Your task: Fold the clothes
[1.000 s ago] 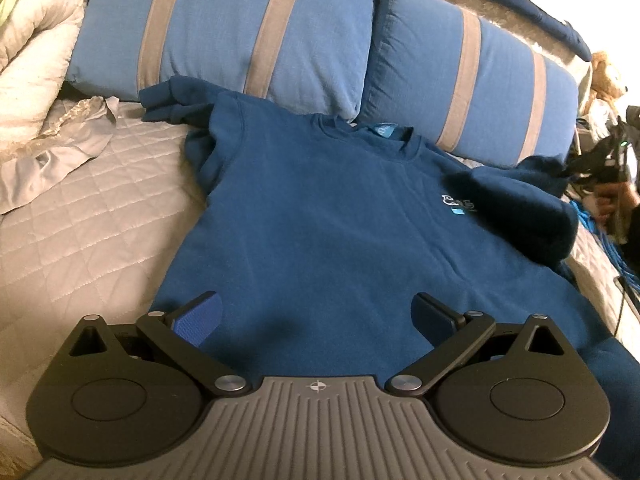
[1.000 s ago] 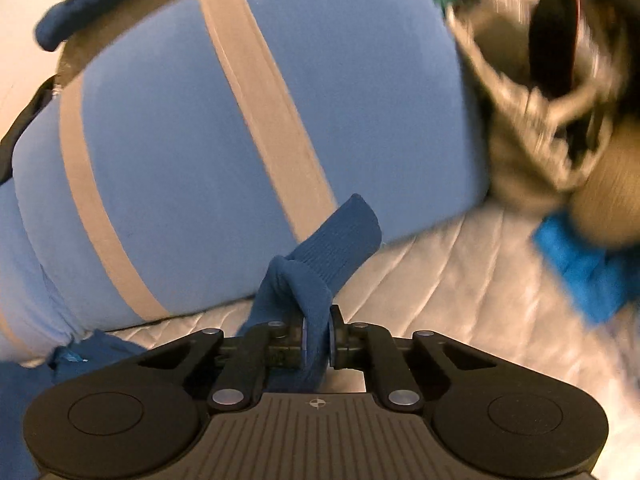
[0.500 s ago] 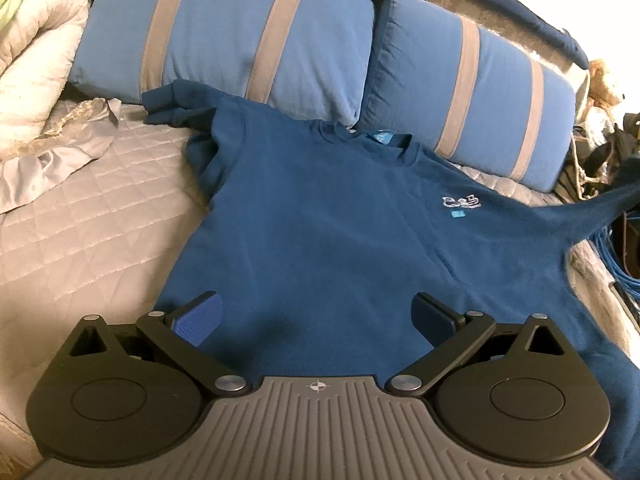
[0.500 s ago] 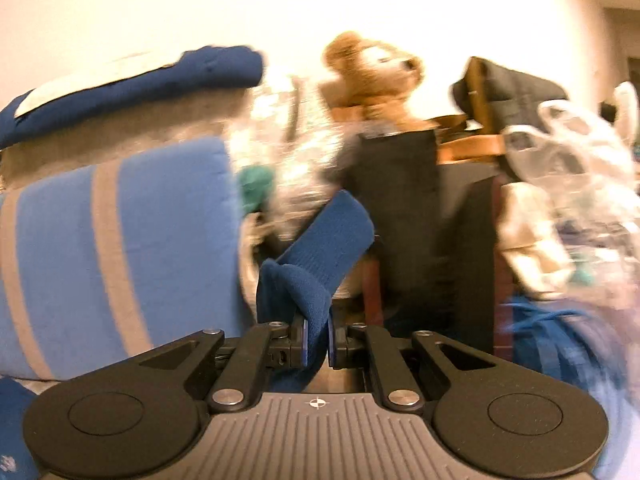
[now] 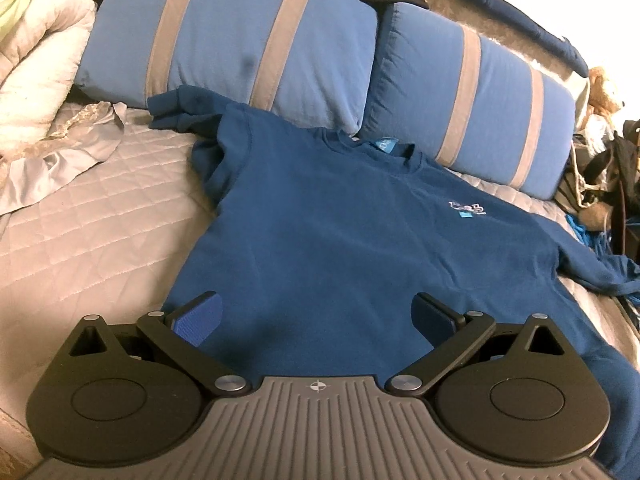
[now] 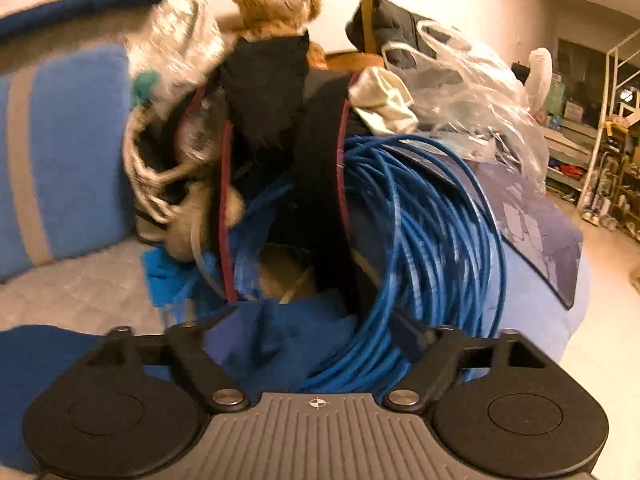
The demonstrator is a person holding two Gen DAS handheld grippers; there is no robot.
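Note:
A dark blue sweatshirt (image 5: 340, 232) lies face up on the quilted bed, its collar toward two striped pillows. Its far sleeve (image 5: 180, 114) is bunched at the left pillow's foot. The other sleeve (image 5: 608, 276) stretches out to the right edge of the bed. My left gripper (image 5: 316, 320) hovers open over the hem with nothing between its fingers. In the right wrist view, my right gripper (image 6: 308, 336) has its jaws opening wide. The sleeve's cuff (image 6: 288, 336) lies loose between and below them, and the pads no longer press on it.
Two blue pillows with grey stripes (image 5: 256, 40) line the head of the bed. A crumpled white duvet (image 5: 36, 64) lies at the left. Beyond the bed's right side sit a coil of blue cable (image 6: 432, 224), a teddy bear (image 6: 276, 0), dark bags and plastic bags (image 6: 472, 92).
The right gripper drew the sleeve out from over the chest to the bed's right edge, then let go of the cuff. The left gripper stayed still and open.

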